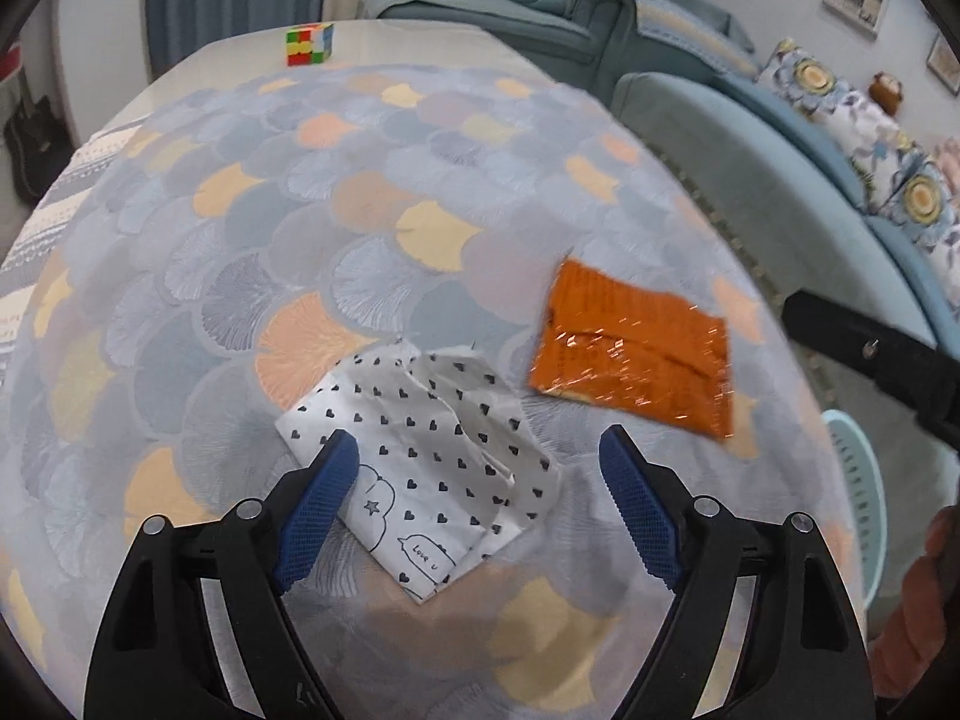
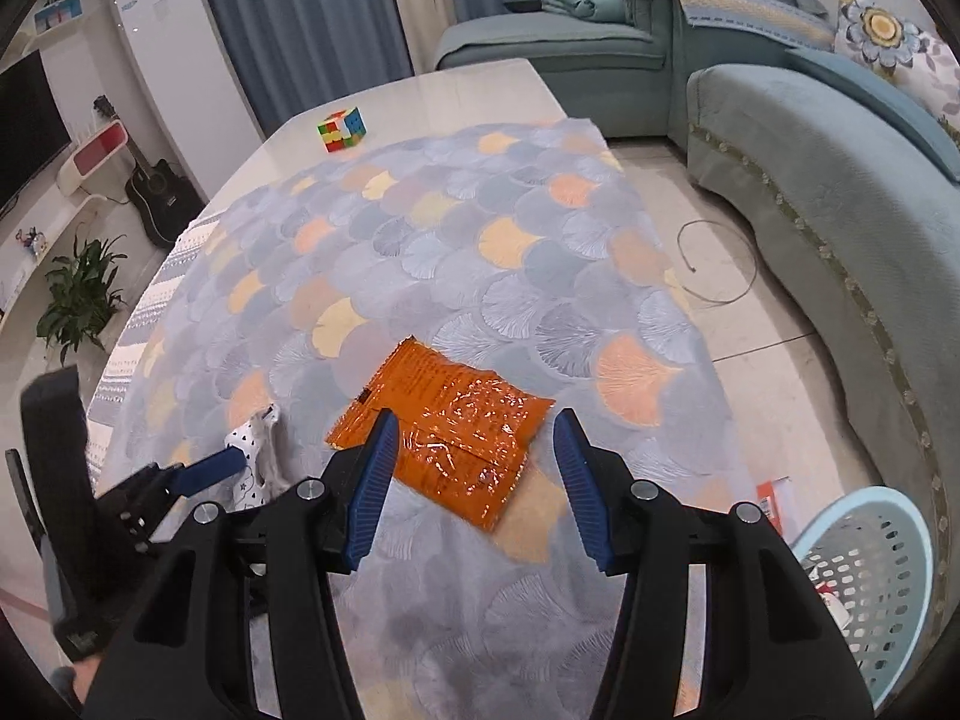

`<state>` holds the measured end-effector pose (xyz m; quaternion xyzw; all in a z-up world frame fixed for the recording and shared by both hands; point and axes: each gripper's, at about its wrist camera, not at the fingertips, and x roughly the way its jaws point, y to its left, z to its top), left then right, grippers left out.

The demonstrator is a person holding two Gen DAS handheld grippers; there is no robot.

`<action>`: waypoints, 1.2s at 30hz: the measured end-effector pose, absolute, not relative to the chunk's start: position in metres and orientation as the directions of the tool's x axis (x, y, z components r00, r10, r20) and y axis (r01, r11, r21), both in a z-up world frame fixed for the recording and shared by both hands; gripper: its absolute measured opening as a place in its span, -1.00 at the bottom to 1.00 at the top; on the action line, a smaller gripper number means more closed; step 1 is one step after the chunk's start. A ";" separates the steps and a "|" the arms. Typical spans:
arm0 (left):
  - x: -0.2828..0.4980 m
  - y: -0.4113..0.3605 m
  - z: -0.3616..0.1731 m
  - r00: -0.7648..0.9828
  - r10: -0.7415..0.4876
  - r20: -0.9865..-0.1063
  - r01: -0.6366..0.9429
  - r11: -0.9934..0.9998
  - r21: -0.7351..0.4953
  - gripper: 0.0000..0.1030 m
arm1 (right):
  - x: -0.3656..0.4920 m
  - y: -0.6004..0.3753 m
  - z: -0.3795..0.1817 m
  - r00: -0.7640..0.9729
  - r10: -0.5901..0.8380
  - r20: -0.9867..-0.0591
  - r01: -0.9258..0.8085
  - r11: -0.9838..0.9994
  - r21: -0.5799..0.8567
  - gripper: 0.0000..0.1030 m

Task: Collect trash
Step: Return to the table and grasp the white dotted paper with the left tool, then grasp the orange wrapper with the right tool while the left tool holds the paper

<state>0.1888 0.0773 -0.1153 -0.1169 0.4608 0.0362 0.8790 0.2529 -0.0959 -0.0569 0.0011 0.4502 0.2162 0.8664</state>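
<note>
Blue-padded and spread wide, our left claw (image 1: 479,468) brackets the heart-print paper wrapper (image 1: 429,462); our right claw (image 2: 475,459), likewise released, frames the orange foil packet (image 2: 447,429). Both pieces lie flat on the table (image 2: 420,90), well apart from the perforated basket (image 2: 864,576) on the floor at right. We judge this the approach step: next, each claw must descend and pinch an edge.

On the table (image 2: 480,84) — one orange foil wrapper (image 2: 447,435), one white heart-printed paper (image 1: 432,456), one colour cube (image 2: 342,129), one patterned cloth (image 2: 480,252). Two grippers — left (image 1: 479,450), right (image 2: 474,429). One pale-blue basket (image 2: 870,588) on the floor.
</note>
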 end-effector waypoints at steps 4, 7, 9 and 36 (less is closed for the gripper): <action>0.187 0.074 -0.116 0.577 0.011 -0.817 -0.182 0.977 -0.115 0.39 | 0.260 -0.095 -0.066 0.487 0.380 -0.786 -0.361 0.907 0.216 -0.03; 0.183 0.078 -0.115 0.585 0.024 -0.811 -0.185 0.977 -0.105 0.18 | 0.263 -0.093 -0.073 0.472 0.383 -0.794 -0.358 0.906 0.225 0.01; 0.179 0.085 -0.115 0.596 0.007 -0.803 -0.190 0.973 -0.133 -0.01 | 0.264 -0.090 -0.077 0.468 0.376 -0.800 -0.357 0.908 0.218 0.17; 0.145 0.113 -0.104 0.757 -0.037 -0.652 -0.218 0.927 -0.306 -0.83 | 0.274 -0.030 -0.123 0.485 0.224 -0.845 -0.359 0.932 0.041 0.63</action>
